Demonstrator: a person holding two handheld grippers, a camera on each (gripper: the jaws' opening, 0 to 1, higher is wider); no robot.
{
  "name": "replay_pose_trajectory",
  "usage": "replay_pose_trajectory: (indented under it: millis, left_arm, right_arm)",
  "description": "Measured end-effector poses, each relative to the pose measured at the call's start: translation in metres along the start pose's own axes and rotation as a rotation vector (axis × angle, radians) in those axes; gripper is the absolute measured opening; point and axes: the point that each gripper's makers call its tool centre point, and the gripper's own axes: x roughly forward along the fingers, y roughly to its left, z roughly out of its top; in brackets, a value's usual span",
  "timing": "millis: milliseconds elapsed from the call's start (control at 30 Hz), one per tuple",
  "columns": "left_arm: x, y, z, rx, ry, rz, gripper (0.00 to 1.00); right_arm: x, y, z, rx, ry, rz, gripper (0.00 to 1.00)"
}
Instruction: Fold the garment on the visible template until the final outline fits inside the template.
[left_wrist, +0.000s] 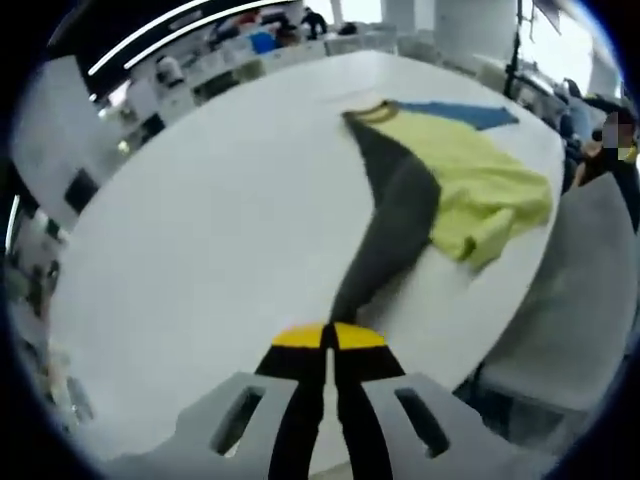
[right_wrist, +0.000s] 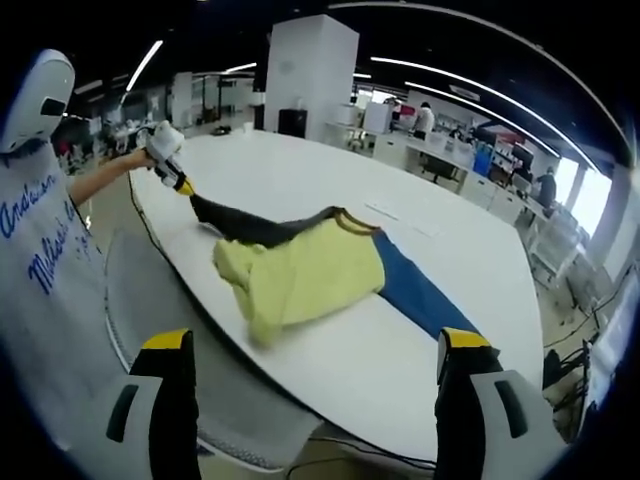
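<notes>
A garment lies crumpled on the white table (right_wrist: 300, 170). Its yellow body (right_wrist: 305, 270) is bunched up, a blue sleeve (right_wrist: 415, 290) runs out one side and a dark grey sleeve (right_wrist: 255, 228) the other. In the left gripper view the grey sleeve (left_wrist: 392, 225) stretches from the yellow body (left_wrist: 470, 185) down to my left gripper (left_wrist: 328, 340), which is shut on its end. The right gripper view shows that left gripper (right_wrist: 170, 165) in a person's hand, at the table's edge. My right gripper (right_wrist: 318, 345) is open wide, near the table edge, short of the yellow cloth.
A person in a white lettered T-shirt (right_wrist: 40, 250) stands close on the left. A grey chair back (left_wrist: 585, 300) sits against the table edge by the garment. Desks, people and a white pillar (right_wrist: 310, 70) fill the room beyond the table.
</notes>
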Motion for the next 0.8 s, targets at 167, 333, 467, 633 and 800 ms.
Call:
replay_pose_trajectory:
  millis: [167,333,467,633,800]
  left_arm:
    - [0.004,0.018,-0.008,-0.025,0.024,0.011,0.0]
    - [0.013,0.036,-0.016,-0.059,0.054,0.036,0.0]
    - [0.018,0.046,-0.02,-0.072,0.073,0.047,0.0]
    - [0.025,0.059,-0.024,-0.075,0.101,0.058,0.0]
    - [0.031,0.072,-0.03,-0.073,0.13,0.071,0.0]
  right_arm:
    - [0.001,0.0,0.002,-0.001,-0.002,-0.001,1.0]
    - [0.001,0.001,0.002,-0.004,0.0,-0.001,1.0]
    - [-0.002,0.0,0.002,-0.002,0.004,-0.009,1.0]
    - [-0.003,0.0,0.0,0.002,0.009,-0.015,1.0]
    - [-0.004,0.002,0.0,0.004,0.012,-0.018,1.0]
